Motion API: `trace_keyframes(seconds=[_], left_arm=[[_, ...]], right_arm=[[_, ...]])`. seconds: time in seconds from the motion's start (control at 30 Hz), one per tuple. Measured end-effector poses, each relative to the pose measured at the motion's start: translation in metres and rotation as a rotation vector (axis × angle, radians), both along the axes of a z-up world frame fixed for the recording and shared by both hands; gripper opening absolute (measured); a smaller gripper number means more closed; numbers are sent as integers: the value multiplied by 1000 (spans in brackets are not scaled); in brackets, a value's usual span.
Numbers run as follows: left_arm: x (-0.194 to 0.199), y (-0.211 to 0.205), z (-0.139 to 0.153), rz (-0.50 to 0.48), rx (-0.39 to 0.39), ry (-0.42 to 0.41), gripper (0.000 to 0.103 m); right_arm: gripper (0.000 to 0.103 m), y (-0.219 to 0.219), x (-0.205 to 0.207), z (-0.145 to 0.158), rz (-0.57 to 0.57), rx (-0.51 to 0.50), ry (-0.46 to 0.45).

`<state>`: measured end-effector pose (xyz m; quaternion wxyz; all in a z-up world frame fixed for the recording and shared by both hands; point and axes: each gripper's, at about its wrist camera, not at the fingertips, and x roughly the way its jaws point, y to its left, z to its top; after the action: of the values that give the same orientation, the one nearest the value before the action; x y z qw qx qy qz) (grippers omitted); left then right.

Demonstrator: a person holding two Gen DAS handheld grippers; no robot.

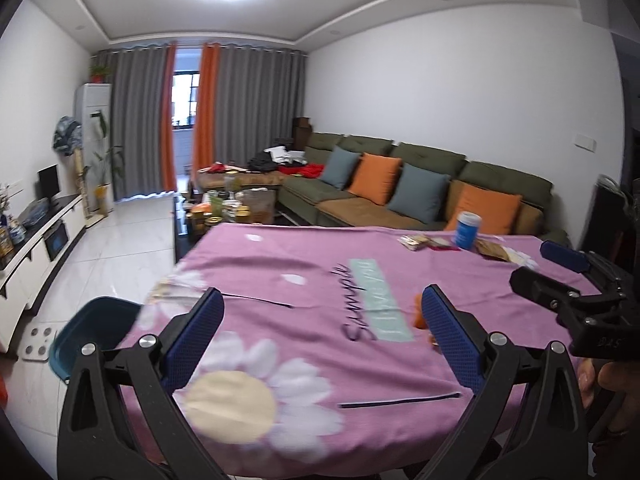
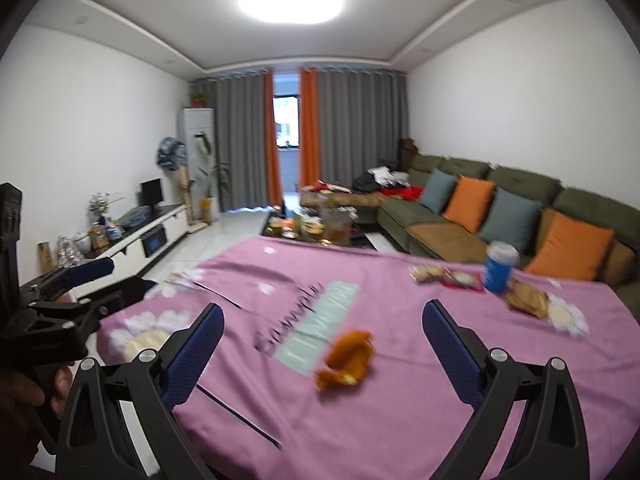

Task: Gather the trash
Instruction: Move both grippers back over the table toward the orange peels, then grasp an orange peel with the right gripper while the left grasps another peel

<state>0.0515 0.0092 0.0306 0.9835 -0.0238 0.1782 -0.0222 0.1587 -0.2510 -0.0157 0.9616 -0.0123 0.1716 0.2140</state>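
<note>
Lay crumpled on the pink tablecloth [image 2: 400, 392], the orange wrapper [image 2: 346, 354], just right of the printed teal label [image 2: 320, 326] and nearer the viewer than the rest of the litter. Sat ahead of the right gripper [image 2: 322, 334], between its spread, empty blue pads though not yet within reach of them. Showed in the left view only as an orange sliver [image 1: 419, 314] behind one pad of the left gripper [image 1: 322, 316], likewise held wide apart and empty. Stood well beyond the wrapper, toward the far right corner, a blue can [image 2: 500, 267] among flat snack packets [image 2: 430, 274] and [image 2: 528, 300]. Sat off the table's left edge, low down, a teal bin [image 1: 94, 338].

Probable risk: light foil skidding away under one pad, or the loose cloth being pinched with it, should the descent be hasty. Blur in both views suggested quick motion, so a misjudged close seemed possible.
</note>
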Motion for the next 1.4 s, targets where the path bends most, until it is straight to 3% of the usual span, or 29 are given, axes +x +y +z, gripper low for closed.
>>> trace_keyframes(seconds=[0.33,0.5,0.87,1.13,1.27,1.4], left_arm=[[23,-34,-26,-85,11,57,97],[52,-37,-36,-96,9,86,97],[106,-38,-49,-124,-3,135,97],[139,-39,-57,-153,-19,165,97],[150,-43,-62,-171,-20,178,97],[160,-48,-66,-190,-20,193,97]], right_arm=[[96,-38,20,-33,-76,24,129],[87,-31,49,-47,-69,5,206],[49,-6,112,-79,-28,-19,395],[32,5,127,-88,4,-35,465],[19,8,128,-91,25,-34,491],[15,5,127,-91,38,-2,503]])
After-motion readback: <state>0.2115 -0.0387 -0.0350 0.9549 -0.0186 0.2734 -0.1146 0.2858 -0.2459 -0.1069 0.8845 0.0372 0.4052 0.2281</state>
